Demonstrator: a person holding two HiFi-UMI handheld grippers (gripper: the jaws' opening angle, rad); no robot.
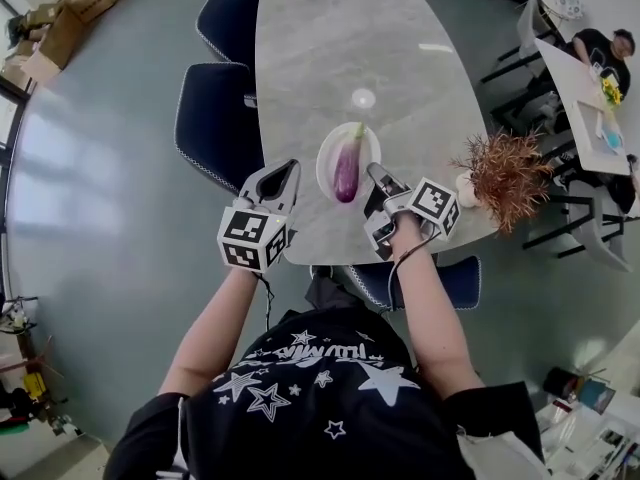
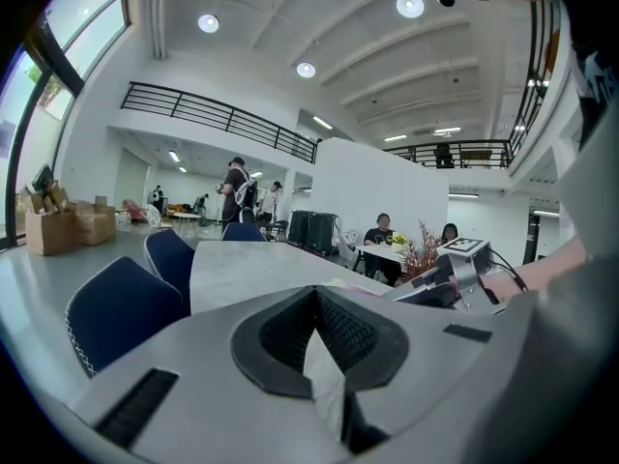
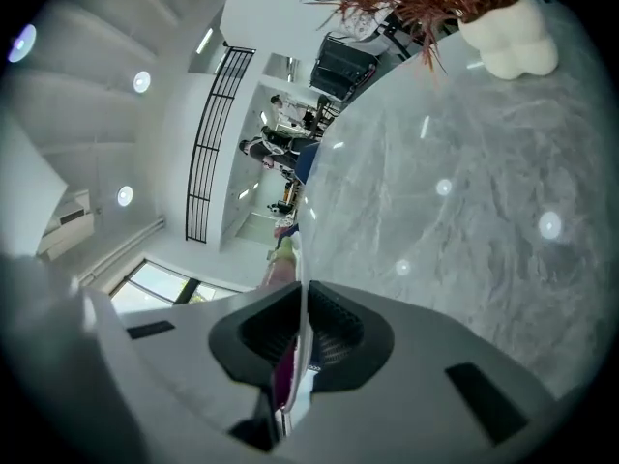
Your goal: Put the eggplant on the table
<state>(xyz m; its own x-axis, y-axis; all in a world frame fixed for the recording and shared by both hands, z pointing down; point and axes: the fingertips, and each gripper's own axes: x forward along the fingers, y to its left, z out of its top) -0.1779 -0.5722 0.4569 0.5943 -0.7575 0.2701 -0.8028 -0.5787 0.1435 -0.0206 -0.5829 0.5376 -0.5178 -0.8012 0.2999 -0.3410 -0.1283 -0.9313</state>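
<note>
Right fingers [image 1: 382, 181] on plate [image 1: 327, 158], beside eggplant [image 1: 346, 171]

Grey marble-look table [image 1: 330, 38], rounded corners. White plate [image 1: 323, 163] lies on it, close to near edge. Right of plate, at table's edge: white pot [image 1: 466, 186] with dried reddish plant [image 1: 505, 173]. Beyond plate: glare spot.

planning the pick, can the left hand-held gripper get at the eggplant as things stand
Probably yes: the left hand-held gripper hovers just left of the plate, nothing stands between it and the eggplant, but its jaws are together and must open first.
</note>
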